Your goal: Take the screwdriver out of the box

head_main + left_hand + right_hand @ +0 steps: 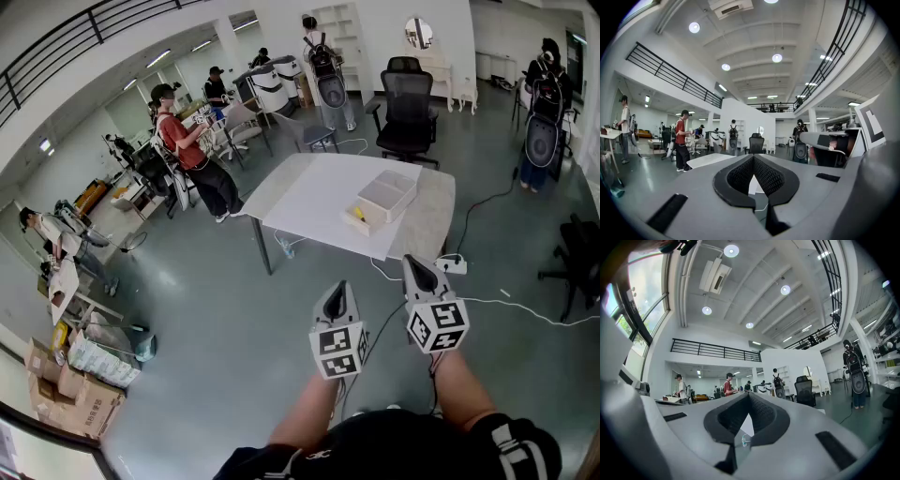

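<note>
Far left in the head view, cardboard cartons point(67, 394) are stacked on the floor. Further in, a person in a red shirt point(190, 148) stands at cluttered workstations, well apart from the white table point(314, 192).

The table stands mid-floor, ahead of both claws. On its right part lies a pale lidded box point(386, 197). At the box's near-left end a small yellow item, taken to be the screwdriver point(359, 215), is visible. Whether it lies inside the box or against it cannot be told at this size.

The left claw point(339, 287) and the right claw point(413, 262) are held side by side over bare floor, short of the table, both closed and holding nothing. A white socket block point(452, 264) lies just right of the right claw's tip, and a white cable point(530, 317) trails away right.

A black office chair point(408, 105) stands beyond the table.

The left gripper view confirms the left claw point(753, 157) with tips together, the table's edge point(708, 160) showing past it. The right gripper view shows the right claw point(749, 394) likewise closed. Neither gripper view shows the box or the screwdriver, while both show the mezzanine railing point(712, 350) overhead, outside the head view's downward look.
</note>
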